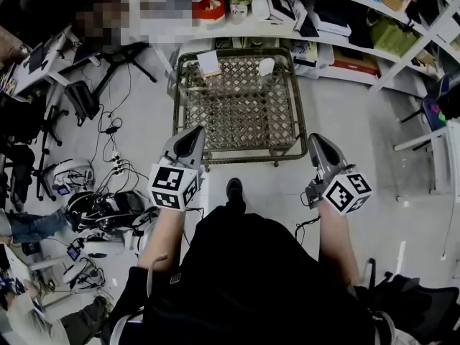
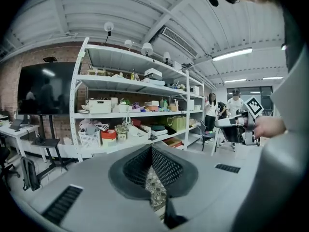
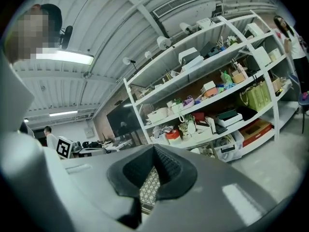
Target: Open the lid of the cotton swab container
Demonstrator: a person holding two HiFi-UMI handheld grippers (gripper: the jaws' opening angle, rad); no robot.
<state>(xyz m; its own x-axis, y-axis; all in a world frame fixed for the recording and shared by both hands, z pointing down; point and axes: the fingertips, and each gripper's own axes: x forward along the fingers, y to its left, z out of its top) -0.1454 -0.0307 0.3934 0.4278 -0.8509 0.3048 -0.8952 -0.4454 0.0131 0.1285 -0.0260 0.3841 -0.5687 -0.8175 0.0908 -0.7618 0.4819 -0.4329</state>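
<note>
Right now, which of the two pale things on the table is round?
The small white container on the right, at the far end. The one on the left is a flat squarish box.

Count: one left gripper (image 1: pixel 195 131) and one right gripper (image 1: pixel 316 137), two in all. Ahead of their fingertips stands one mesh-topped table (image 1: pixel 237 113). At its far end, well beyond the fingertips, are two items: one white container (image 1: pixel 267 66) and one white box (image 1: pixel 209 63).

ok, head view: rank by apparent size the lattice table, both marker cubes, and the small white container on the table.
1. lattice table: largest by far.
2. left marker cube, right marker cube: look alike, unranked; near the camera, so inflated.
3. small white container: smallest, though farther off.
</note>
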